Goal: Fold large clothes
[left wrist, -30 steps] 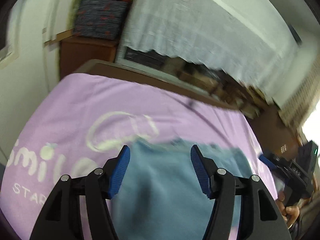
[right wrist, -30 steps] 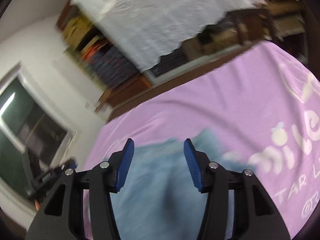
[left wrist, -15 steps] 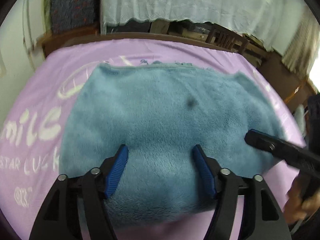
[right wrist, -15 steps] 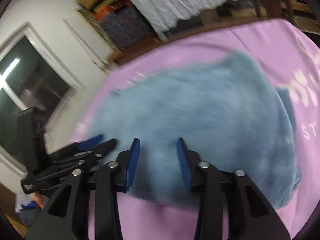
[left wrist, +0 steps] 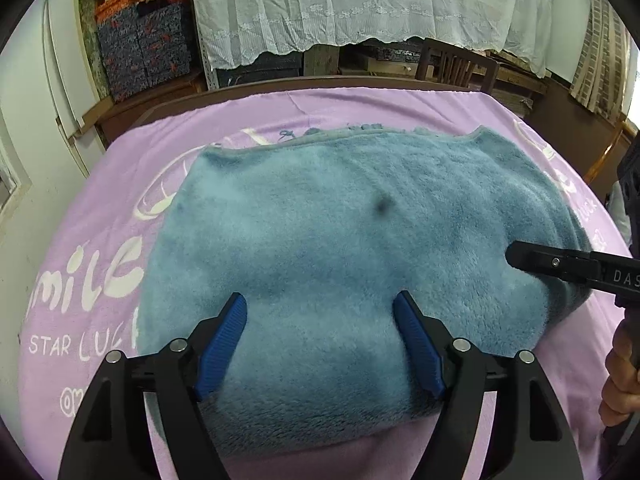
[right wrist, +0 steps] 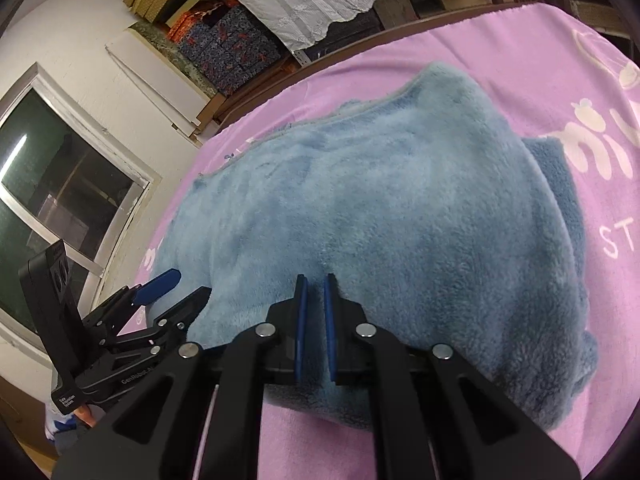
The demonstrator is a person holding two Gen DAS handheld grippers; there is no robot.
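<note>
- Both grippers have come down close to the blue fleece garment [left wrist: 340,264] since a second ago, when the pictures were blurred and showed more of the room
- Now the blue fleece garment lies folded in a thick, soft heap on the purple blanket [left wrist: 120,168], which has white letters [left wrist: 88,280] on it
- Its near edge is a rounded fold, and its far edge shows a thin seam
- One small dark spot [left wrist: 382,206] sits on top of the fleece, near the middle
- On the right side a darker blue layer [right wrist: 560,184] sticks out from under the top layer
- The left gripper [left wrist: 320,344] hangs over the near left part of the heap, and its jaws are opening wide; the fleece is under and between them, but the blue pads [left wrist: 224,344] do not pinch it
- The right gripper [right wrist: 314,320] is at the near right part of the heap, and its jaws are closing, almost together now
- Its tips press into the fluffy edge, but I cannot tell if any cloth is caught between the pads
- A hand [left wrist: 624,380] holds the right gripper at the right edge of the left view
- Far off stand a white lace cloth [left wrist: 360,4], patterned boxes [left wrist: 144,48] and a dark window [right wrist: 52,200]
</note>
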